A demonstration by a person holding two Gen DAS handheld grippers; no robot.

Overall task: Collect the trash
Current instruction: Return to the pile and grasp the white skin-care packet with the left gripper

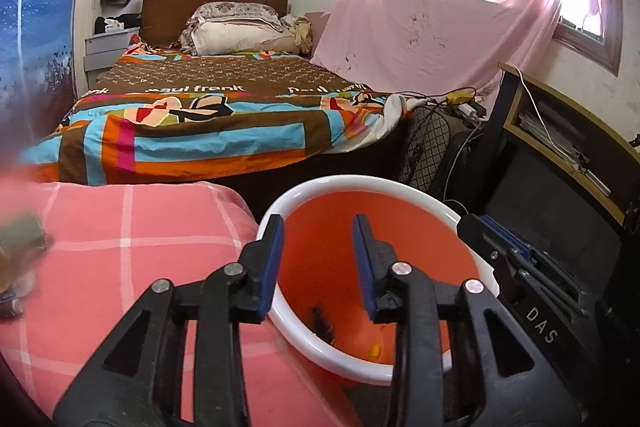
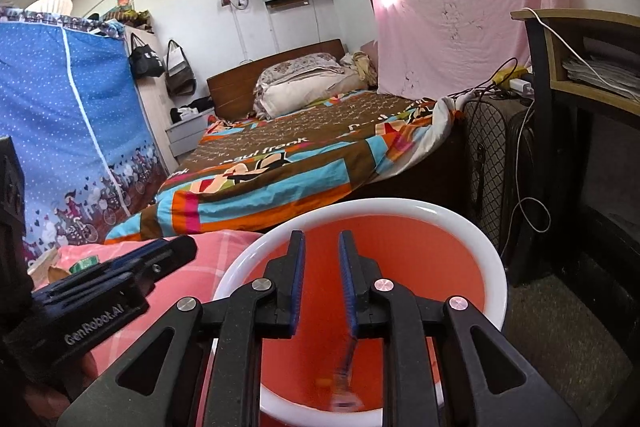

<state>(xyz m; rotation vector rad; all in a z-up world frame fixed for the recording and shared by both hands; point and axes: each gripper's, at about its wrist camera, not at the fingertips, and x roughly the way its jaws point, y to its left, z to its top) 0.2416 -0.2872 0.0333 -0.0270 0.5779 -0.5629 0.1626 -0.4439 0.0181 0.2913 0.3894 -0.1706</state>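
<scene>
We see the bed (image 1: pixel 208 107) with its patchwork quilt filling the far half of both views, pink curtain (image 1: pixel 420 19) to its right, blue fabric wardrobe (image 2: pixel 68 131) to its left. In front of it lies a pink checked cushion (image 1: pixel 128 239). Just right of the cushion sits the orange bin (image 1: pixel 384 187) with a white rim, mouth up, open.

Both tools point down into the bin mouth. Our left gripper (image 1: pixel 318 263) has its jaws apart, nothing between the pads, orange bin wall visible through the gap. Our right gripper (image 2: pixel 322 287) stands narrower, a slim gap, pads not pressing anything.

Trash: at the bin bottom, left wrist view, a dark scrap (image 1: pixel 322 323) and a small yellow bit (image 1: pixel 375 351). Right wrist view shows a blurred blue-and-white piece (image 2: pixel 343 383) low in the bin below the fingers, free of them; can't tell what it is. More clutter (image 1: pixel 20 259) sits on the cushion's left edge, too blurred to identify.
</scene>
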